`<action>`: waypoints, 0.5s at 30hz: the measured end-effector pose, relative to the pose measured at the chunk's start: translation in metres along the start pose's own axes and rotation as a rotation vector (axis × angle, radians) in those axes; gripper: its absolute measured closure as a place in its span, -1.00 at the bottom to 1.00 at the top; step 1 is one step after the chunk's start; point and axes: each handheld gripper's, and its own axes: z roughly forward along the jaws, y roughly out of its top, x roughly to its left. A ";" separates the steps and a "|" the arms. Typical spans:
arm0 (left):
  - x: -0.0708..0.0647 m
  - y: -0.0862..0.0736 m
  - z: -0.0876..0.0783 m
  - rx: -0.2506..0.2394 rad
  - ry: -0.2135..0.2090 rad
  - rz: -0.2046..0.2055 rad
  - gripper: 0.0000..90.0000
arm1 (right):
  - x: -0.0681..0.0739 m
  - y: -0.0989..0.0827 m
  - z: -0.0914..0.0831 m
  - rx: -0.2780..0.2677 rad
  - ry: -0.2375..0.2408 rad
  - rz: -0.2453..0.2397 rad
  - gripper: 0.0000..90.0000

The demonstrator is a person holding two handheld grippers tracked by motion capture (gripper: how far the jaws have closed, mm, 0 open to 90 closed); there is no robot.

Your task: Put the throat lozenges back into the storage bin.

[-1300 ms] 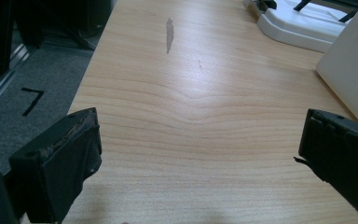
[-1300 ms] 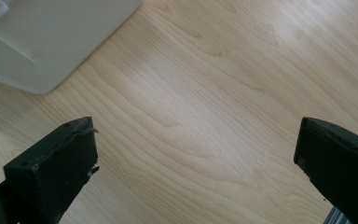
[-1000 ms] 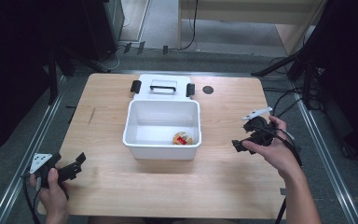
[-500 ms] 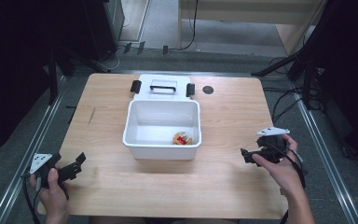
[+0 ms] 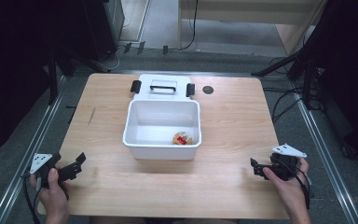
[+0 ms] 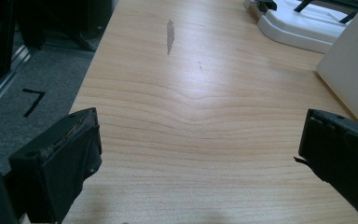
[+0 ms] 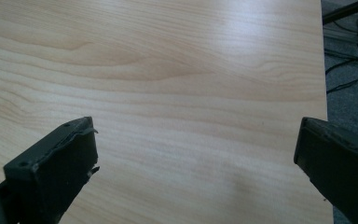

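A white plastic bin [image 5: 163, 144] stands mid-table with a small orange-and-red item [image 5: 182, 138] lying in its near right corner. Its white lid [image 5: 163, 87] with black clips lies flat just behind it. My left gripper [image 5: 78, 162] rests at the table's near left corner, open, nothing between the jaws; its own view has the bin wall [image 6: 354, 65] at right and the lid [image 6: 303, 28] beyond. My right gripper [image 5: 255, 167] sits at the near right, open over bare wood [image 7: 191, 93], with nothing held.
A small dark round mark [image 5: 208, 89] sits on the table behind the bin at right. Cables [image 5: 284, 100] trail on the floor off the right edge. Black tape marks [image 6: 32, 100] lie on the grey floor to the left.
My right gripper has drawn back from beside the bin toward the near right edge of the table. The left gripper has stayed put.
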 end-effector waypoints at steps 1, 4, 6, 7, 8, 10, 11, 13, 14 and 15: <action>0.000 0.000 0.000 0.000 0.000 0.000 -1.00 | -0.002 -0.005 -0.001 -0.007 -0.004 0.012 -1.00; 0.000 0.000 0.000 0.000 0.001 0.001 -1.00 | -0.006 -0.016 -0.003 -0.024 -0.036 0.031 -1.00; 0.000 0.000 0.000 0.000 0.001 0.001 -1.00 | -0.011 -0.022 -0.006 -0.047 -0.052 0.052 -1.00; 0.000 0.000 0.000 0.000 0.001 0.000 -1.00 | -0.013 -0.025 -0.008 -0.056 -0.057 0.064 -1.00; 0.000 0.000 0.000 0.000 0.001 0.000 -1.00 | -0.014 -0.027 -0.009 -0.063 -0.059 0.070 -1.00; 0.000 0.000 0.000 0.000 0.001 0.000 -1.00 | -0.017 -0.033 -0.011 -0.073 -0.058 0.079 -1.00; 0.000 0.000 0.000 0.000 0.001 0.000 -1.00 | -0.017 -0.035 -0.013 -0.077 -0.057 0.073 -1.00; 0.000 0.000 0.000 0.000 0.001 0.000 -1.00 | -0.017 -0.039 -0.015 -0.089 -0.051 0.072 -1.00; 0.000 0.000 0.000 -0.001 0.001 0.002 -1.00 | -0.017 -0.040 -0.016 -0.094 -0.050 0.074 -1.00; 0.000 0.000 0.000 -0.002 0.001 0.001 -1.00 | -0.017 -0.042 -0.018 -0.099 -0.046 0.079 -1.00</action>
